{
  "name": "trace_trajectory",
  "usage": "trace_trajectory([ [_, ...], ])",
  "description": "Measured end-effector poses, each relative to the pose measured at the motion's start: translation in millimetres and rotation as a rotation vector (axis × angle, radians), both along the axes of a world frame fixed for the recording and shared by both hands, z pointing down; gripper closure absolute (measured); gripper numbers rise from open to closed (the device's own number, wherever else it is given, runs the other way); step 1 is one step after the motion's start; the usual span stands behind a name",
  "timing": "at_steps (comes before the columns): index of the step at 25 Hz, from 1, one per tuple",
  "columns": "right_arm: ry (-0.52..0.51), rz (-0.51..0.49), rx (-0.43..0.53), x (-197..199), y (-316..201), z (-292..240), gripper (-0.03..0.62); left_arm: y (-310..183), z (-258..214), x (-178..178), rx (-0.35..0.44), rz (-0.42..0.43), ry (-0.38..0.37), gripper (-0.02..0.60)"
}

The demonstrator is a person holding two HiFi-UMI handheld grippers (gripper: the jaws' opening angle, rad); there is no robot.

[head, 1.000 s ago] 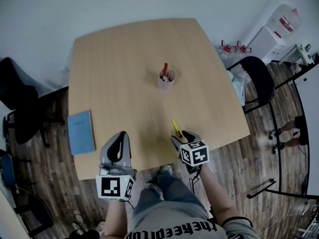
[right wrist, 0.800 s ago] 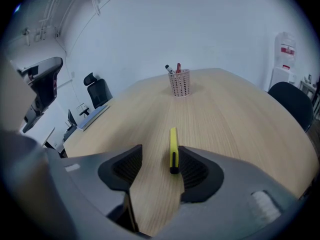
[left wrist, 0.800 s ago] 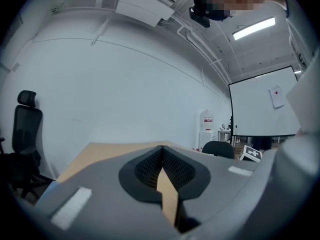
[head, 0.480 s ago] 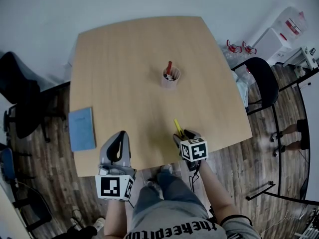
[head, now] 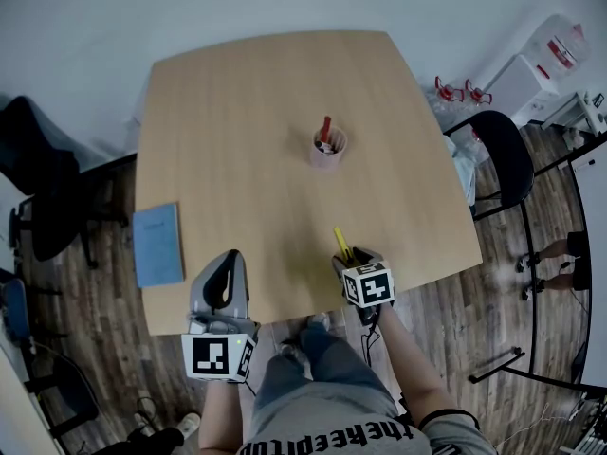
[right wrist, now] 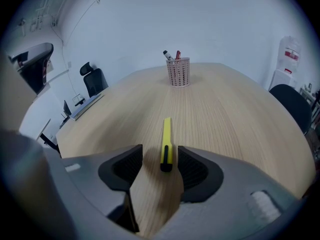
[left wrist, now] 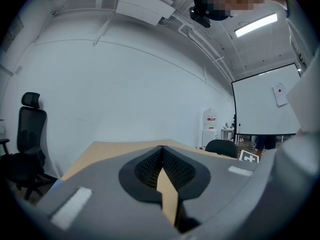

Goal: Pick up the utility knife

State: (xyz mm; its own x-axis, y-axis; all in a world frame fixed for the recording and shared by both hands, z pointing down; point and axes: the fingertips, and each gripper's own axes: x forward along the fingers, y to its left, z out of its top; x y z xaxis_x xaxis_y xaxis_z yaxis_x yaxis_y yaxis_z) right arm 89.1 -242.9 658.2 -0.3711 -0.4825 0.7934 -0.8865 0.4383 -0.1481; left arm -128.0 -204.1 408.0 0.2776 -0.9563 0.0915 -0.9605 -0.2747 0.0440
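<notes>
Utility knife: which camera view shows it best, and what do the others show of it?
The right gripper view: the yellow utility knife lies on the table, near end inside the open right claw. The head view shows only its far end poking beyond that claw. The left gripper view misses it.

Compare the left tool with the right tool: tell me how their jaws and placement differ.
The left tool has its jaws together with nothing between them; the right tool has its jaws apart, straddling the near end of the yellow utility knife. The right tool points along the knife toward the pen cup; the left tool stands well to the knife's left. Both are grey, carry a marker cube and sit at the wooden table's near edge.
</notes>
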Motion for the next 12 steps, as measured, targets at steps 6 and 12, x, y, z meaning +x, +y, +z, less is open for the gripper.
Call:
trace_trajectory([
  [6,0.038,-0.005,0.001,0.5,1.3,0.9,0.402,2.1,-1.1,-1.1,0.003,0.001,0.001,0.561],
  [12,0.067,-0.009,0.004,3.7,1.8,2.8,0.427,3.3,-1.0,-0.6,0.005,-0.003,0.0,0.561],
])
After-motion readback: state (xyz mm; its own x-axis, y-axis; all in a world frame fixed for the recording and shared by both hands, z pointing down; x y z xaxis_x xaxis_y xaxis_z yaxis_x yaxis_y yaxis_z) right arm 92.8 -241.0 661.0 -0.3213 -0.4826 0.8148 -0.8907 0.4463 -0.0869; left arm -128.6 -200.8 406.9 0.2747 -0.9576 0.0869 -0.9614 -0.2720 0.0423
